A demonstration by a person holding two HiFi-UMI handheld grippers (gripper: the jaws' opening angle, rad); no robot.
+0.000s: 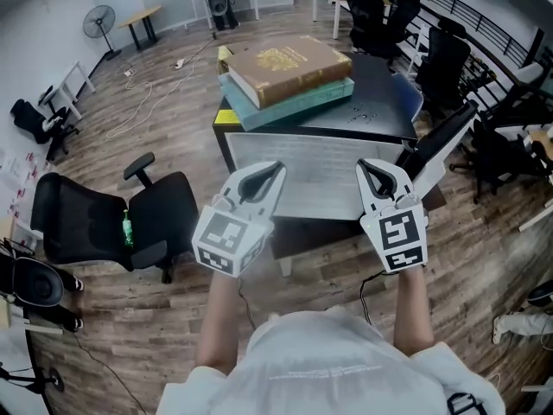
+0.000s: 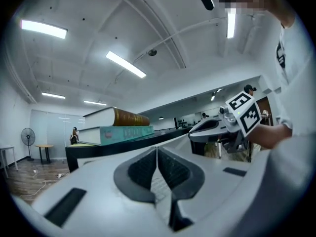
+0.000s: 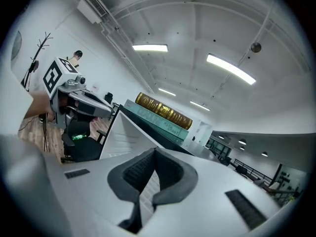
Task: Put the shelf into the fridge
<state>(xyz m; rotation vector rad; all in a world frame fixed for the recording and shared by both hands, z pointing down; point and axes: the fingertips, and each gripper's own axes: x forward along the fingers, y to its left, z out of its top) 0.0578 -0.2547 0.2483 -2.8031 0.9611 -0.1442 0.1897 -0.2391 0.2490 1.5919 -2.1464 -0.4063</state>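
Your left gripper (image 1: 272, 173) and right gripper (image 1: 367, 169) each pinch the near long edge of the shelf (image 1: 315, 175), which lies flat and crosswise, with the fridge (image 1: 384, 111) straight ahead beyond its far edge.

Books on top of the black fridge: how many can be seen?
2. The thick brown hardcover book lies on the wider teal book, which rests on the black fridge. No others show; none seems hidden.

Two grippers (image 1: 275, 169) (image 1: 366, 166), one shelf (image 1: 320, 173), two books (image 1: 285, 63) (image 1: 298, 104), one fridge (image 1: 380, 98)
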